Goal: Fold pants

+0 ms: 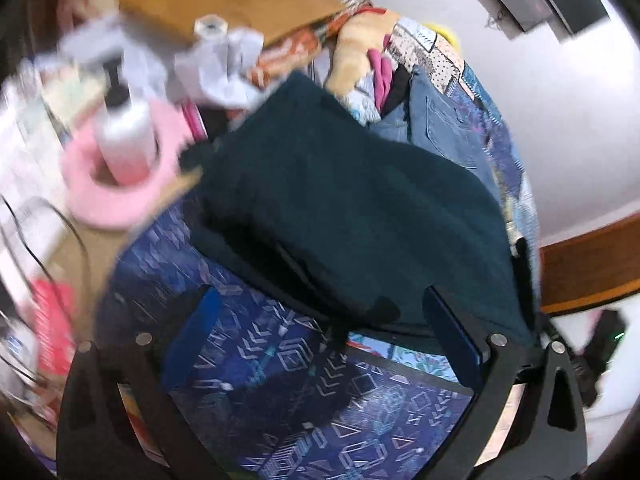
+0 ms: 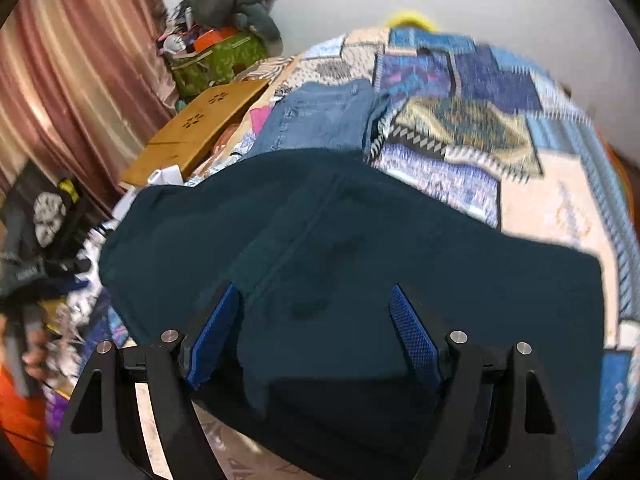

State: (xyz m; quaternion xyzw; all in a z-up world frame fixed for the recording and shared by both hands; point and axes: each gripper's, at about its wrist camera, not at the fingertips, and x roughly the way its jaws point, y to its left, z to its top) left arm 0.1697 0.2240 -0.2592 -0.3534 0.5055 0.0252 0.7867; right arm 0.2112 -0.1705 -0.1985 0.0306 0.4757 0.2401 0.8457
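The dark teal pants (image 2: 360,248) are lying on the bed, on top of the patchwork bedspread (image 2: 480,128), looking already folded into a chunky rectangle, with a pair of blue jeans (image 2: 320,120) just behind them. The right tool (image 2: 316,336) has its fingers spread wide, hanging over the near edge of the pants with nothing pinched. The left tool (image 1: 320,332) is also spread apart, with a corner of the pants between its fingers but no pad pressing on it, as far as I can tell; that view is pretty smeared.

What I'd worry about: the fabric is thick and stacked in layers, so a grab could catch only the top layer and drag the fold open. Also there's a pink ring with a bottle (image 1: 120,136) right beside the pants on the left, easy to knock with a sideways sweep
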